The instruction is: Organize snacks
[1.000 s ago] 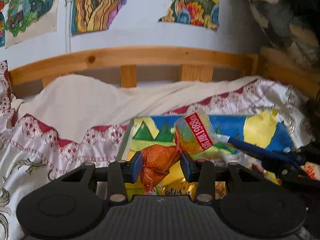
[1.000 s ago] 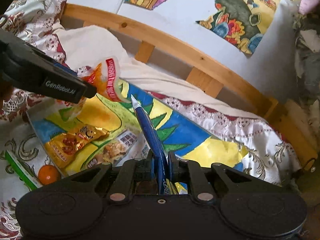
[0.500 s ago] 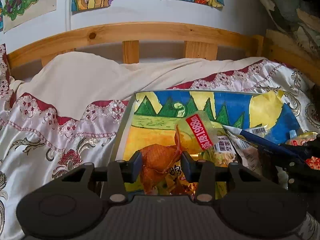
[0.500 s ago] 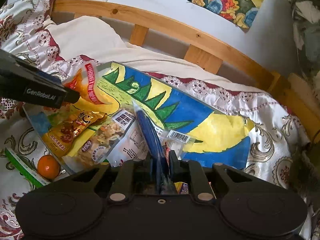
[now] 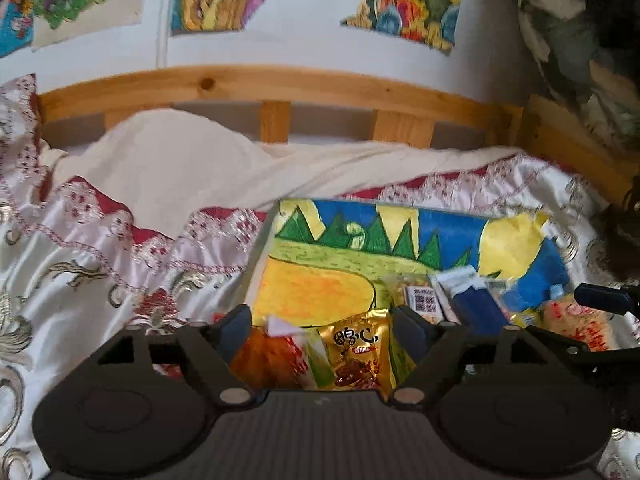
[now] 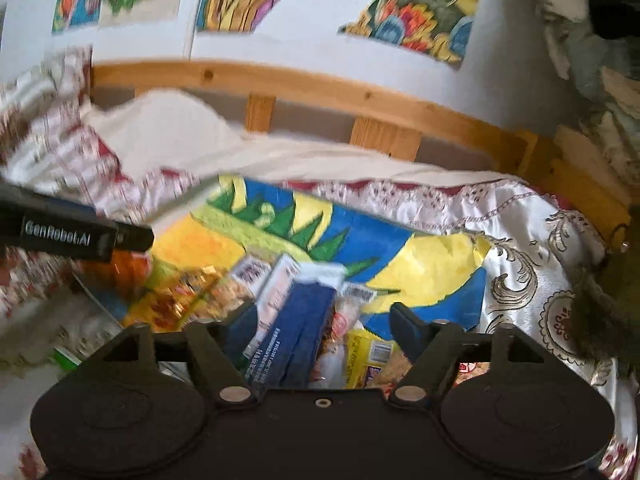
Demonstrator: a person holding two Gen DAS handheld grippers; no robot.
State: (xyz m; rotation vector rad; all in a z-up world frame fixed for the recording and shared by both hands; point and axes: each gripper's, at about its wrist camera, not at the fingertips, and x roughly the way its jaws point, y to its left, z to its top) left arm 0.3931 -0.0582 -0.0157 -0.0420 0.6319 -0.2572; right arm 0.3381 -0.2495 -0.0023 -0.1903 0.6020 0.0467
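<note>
A brightly painted board (image 5: 320,280) lies on the bed with a pile of snack packets on it. My left gripper (image 5: 320,322) hangs over its near edge, jaws opening. An orange packet (image 5: 264,360) and a gold packet (image 5: 356,352) lie loose beneath the fingers, and neither pad presses on them. My right gripper (image 6: 324,320) is to the right over the same board (image 6: 400,248), its jaws opening too. A dark blue packet (image 6: 304,320) lies flat between its fingers, free of the pads. The left gripper (image 6: 136,238) shows at the left edge of the right wrist view.
A wooden bed rail (image 5: 280,84) and a wall with drawings close off the far side. A cream blanket (image 5: 180,168) and an embroidered satin bedspread (image 5: 80,272) surround the board. A yellow packet (image 6: 368,356) and barcode-labelled packets (image 5: 424,300) lie in the pile.
Both grippers went from shut to open. The left one let go of the orange packet, the right one let go of the blue packet, and both packets now lie on the pile.
</note>
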